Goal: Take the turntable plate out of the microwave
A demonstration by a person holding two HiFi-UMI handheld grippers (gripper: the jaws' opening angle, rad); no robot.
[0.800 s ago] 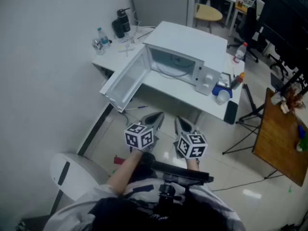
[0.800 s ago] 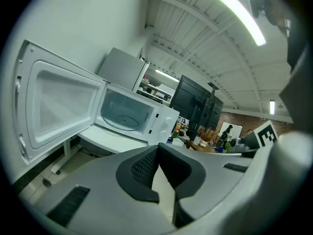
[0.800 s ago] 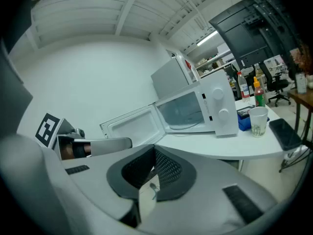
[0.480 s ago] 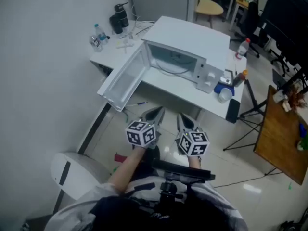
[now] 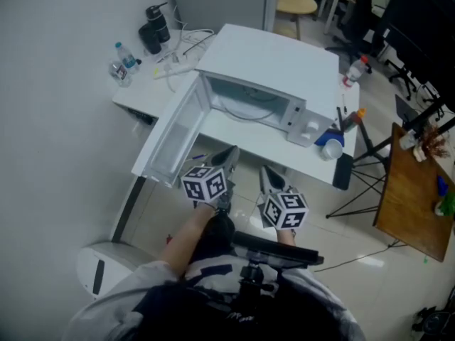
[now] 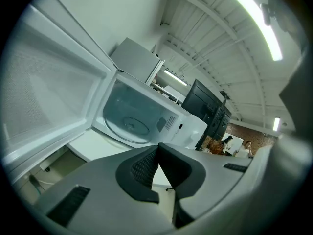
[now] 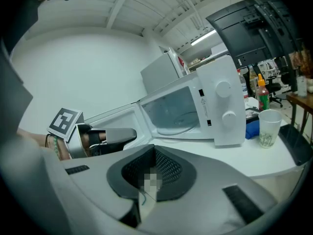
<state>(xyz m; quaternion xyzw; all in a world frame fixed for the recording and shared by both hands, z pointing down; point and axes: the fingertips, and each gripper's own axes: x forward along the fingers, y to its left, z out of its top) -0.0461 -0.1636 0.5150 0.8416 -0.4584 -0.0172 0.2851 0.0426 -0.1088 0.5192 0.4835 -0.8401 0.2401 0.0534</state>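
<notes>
— Right, how do the jaws stand?
— Both pairs are pressed together on nothing. The left gripper point(image 6: 157, 150) and right gripper point(image 7: 153, 152) hang side by side, short of the table point(image 5: 284, 146), aimed a little downward at the microwave point(image 5: 281, 55).
— And the plate?
— The plate point(image 6: 129, 126) lies flat on the microwave's floor, with the door point(image 5: 169, 139) swung wide to the left. I'd call this the approach: no reach has begun.
— So next?
— Spread one pair, go in low through the opening and get a jaw under the rim, I think. It looks like glass, so probably slippery.
— Anything unclear?
— In the head view the microwave's top hides the plate's back part, and I can't tell what it sits on
</notes>
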